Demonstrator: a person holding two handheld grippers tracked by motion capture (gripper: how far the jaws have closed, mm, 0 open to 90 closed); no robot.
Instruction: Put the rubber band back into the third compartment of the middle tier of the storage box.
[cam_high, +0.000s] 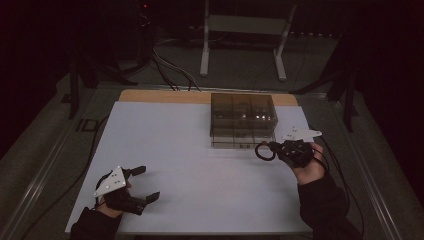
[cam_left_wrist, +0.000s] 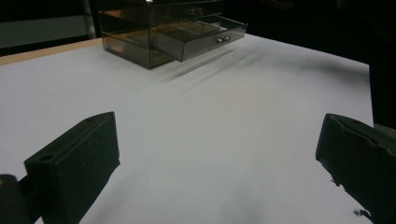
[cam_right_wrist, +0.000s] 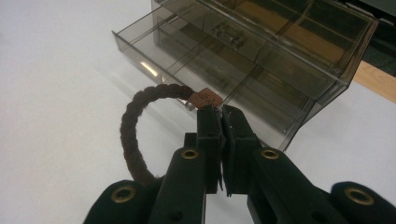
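Braided dark hair tie (cam_right_wrist: 135, 126), with a small copper-coloured tag, hangs as a loop from the right hand-held gripper (cam_right_wrist: 221, 109), whose jaws are pressed together on it near the tag. It is held above the table (cam_high: 165, 150), just in front of the smoked-plastic drawer organiser (cam_high: 243, 120) at the far right. The lower drawer (cam_right_wrist: 201, 70) stands pulled out. Judgement: carrying step, placement pending. The next move calls for bringing the loop over an open compartment, then releasing. Left hand-held gripper (cam_high: 142, 184) rests near left, jaws apart, empty.
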